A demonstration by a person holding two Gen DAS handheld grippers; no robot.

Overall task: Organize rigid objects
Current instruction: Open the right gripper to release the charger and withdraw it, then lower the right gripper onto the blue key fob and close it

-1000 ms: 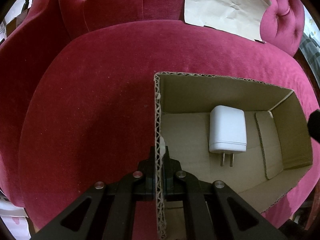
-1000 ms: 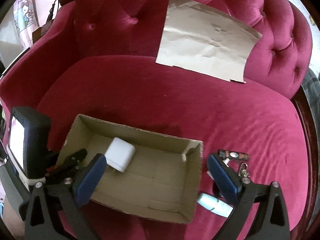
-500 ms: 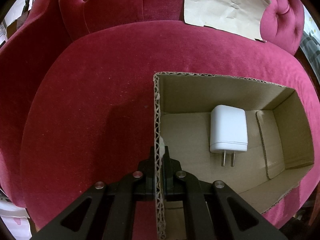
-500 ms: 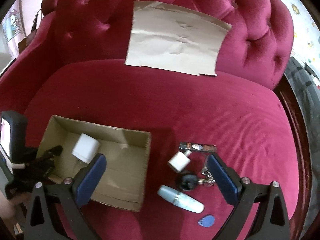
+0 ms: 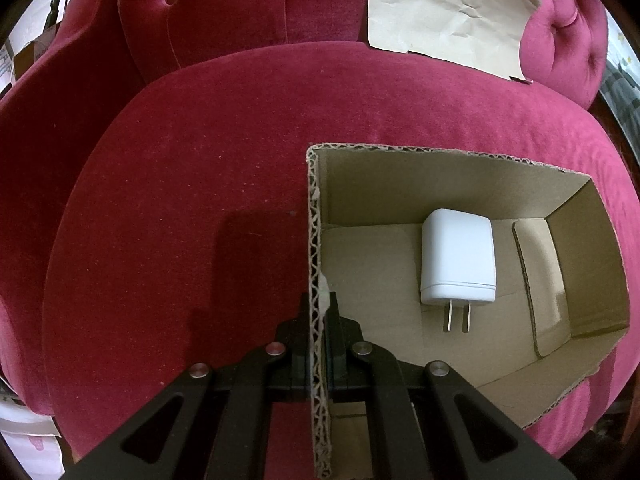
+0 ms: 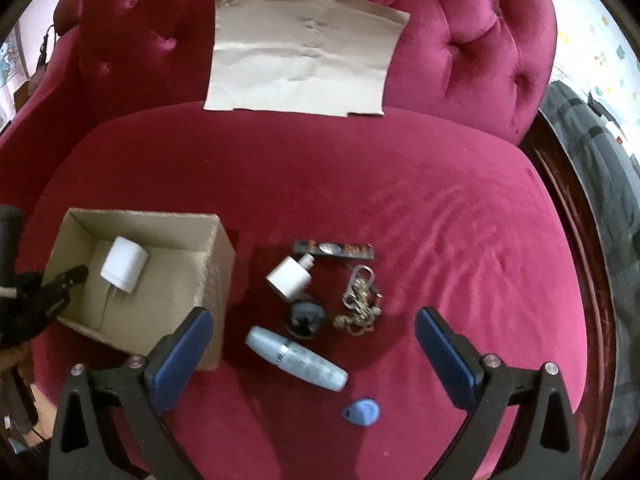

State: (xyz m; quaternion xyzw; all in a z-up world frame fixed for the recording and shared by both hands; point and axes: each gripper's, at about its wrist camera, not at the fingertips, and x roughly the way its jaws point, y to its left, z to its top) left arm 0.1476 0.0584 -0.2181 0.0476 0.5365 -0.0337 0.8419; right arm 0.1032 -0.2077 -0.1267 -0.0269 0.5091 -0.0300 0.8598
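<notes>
While the left gripper [image 5: 319, 312] pinches the box [image 5: 316, 240] wall, hiding its pads, the right gripper [image 6: 312, 332] gapes.

Open right gripper [image 6: 312, 332] above bottle [image 6: 296, 358], keys [image 6: 360, 300], cardboard box [image 6: 212, 280] left

The left wrist view looks steeply down from close above one wall of an open cardboard box [image 5: 318, 264] on a crimson sofa seat [image 5: 192, 184], with the tufted backrest curving across the top (fisheye bending). The right wrist view looks down from farther back and to the side, facing the same backrest. Both views share the box, a white charger [image 5: 458, 258] inside it, and a tan paper sheet [image 6: 304, 50].
</notes>
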